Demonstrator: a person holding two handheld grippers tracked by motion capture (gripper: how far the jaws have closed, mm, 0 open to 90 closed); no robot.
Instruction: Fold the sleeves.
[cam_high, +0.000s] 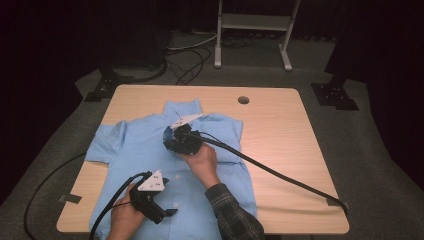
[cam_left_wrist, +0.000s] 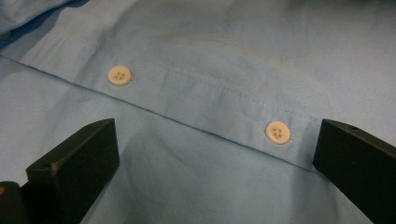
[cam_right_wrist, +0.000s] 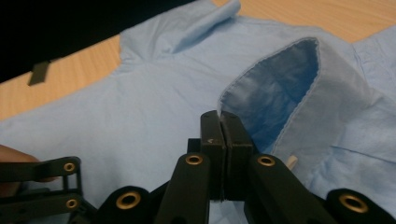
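Observation:
A light blue short-sleeved shirt (cam_high: 132, 150) lies spread on the wooden table (cam_high: 280, 135), collar at the far side. My right gripper (cam_high: 168, 135) sits over the chest. In the right gripper view its jaws (cam_right_wrist: 220, 122) are shut, pinching the front edge of the shirt. The edge stands up as a folded flap (cam_right_wrist: 285, 88) that shows its inner side. My left gripper (cam_high: 169, 212) hovers near the hem. In the left gripper view it (cam_left_wrist: 215, 154) is open over the button placket, with one white button (cam_left_wrist: 119, 75) and another (cam_left_wrist: 278, 132) between its jaws.
The table has a round hole (cam_high: 243, 100) at its far edge and tape pieces (cam_high: 71, 198) at its front corners. A black cable (cam_high: 280, 175) trails right from the right gripper across the tabletop. A metal stand (cam_high: 252, 22) is on the floor behind.

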